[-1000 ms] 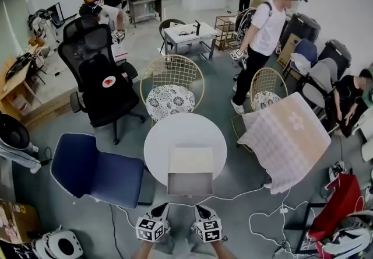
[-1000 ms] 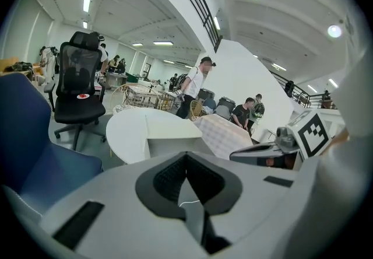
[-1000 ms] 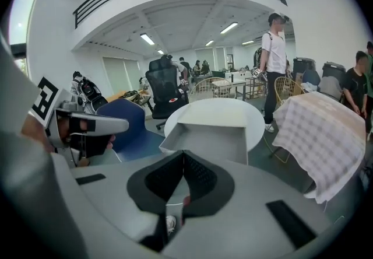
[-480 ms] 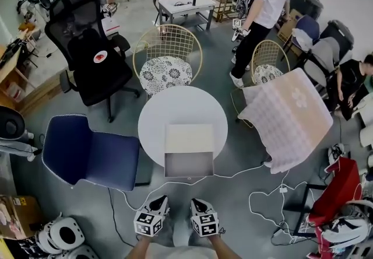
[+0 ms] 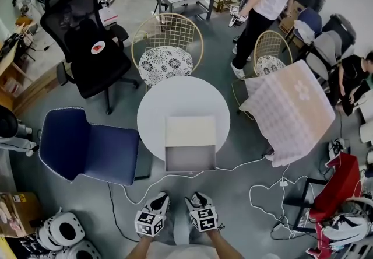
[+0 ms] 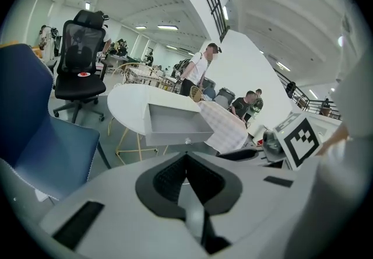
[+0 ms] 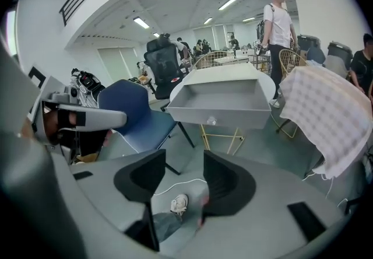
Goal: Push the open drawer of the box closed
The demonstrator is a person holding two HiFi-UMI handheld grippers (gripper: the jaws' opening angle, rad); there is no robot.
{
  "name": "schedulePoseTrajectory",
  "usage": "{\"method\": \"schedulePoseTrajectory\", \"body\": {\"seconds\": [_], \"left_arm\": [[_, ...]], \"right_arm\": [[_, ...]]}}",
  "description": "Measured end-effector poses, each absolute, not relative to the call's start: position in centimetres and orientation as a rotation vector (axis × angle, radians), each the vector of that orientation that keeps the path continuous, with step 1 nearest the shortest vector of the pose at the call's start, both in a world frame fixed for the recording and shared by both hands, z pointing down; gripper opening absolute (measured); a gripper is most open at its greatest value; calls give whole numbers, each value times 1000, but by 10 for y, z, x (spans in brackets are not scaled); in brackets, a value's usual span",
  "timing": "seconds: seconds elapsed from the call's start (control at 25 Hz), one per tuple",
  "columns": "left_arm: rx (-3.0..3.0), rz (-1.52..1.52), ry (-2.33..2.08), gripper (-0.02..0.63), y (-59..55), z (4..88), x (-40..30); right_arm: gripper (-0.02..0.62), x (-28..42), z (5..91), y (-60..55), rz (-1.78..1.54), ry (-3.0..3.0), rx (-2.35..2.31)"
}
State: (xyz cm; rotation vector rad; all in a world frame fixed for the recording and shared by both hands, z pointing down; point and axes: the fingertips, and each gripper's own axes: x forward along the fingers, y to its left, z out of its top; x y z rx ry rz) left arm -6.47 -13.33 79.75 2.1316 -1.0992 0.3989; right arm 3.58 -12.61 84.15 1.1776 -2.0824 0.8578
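A cream-topped box [image 5: 190, 131] sits on the round white table [image 5: 175, 100]. Its grey drawer [image 5: 190, 158] is pulled out toward me past the table's edge, empty, with a small knob [image 7: 211, 120] on its front. Both grippers hang low in front of me, well short of the drawer. My left gripper [image 5: 158, 202] is shut, its pads meeting with nothing between them [image 6: 186, 156]. My right gripper [image 5: 197, 200] has its jaws opening, with a clear gap [image 7: 183, 161] and only floor behind it. The drawer [image 6: 175, 126] faces both gripper views.
A blue chair [image 5: 87, 147] stands left of the table and a black office chair [image 5: 87, 48] behind it. A gold wire chair [image 5: 168, 53] is at the far side, and a checked cloth [image 5: 288, 112] is draped to the right. White cables [image 5: 256, 193] cross the floor. A person [image 5: 262, 1] stands far right.
The head view has tilted down and moved in, so the table and box sit lower and larger in frame. Both grippers stay low and side by side.
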Motion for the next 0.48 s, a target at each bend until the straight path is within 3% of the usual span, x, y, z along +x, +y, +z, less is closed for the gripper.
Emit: {"method": "schedulePoseTrajectory", "body": {"seconds": [0.48], "left_arm": [[2129,379,-1125,9,-141,794,-73]], "right_arm": [[209,38,871,-169,871,-2011,1233]]}}
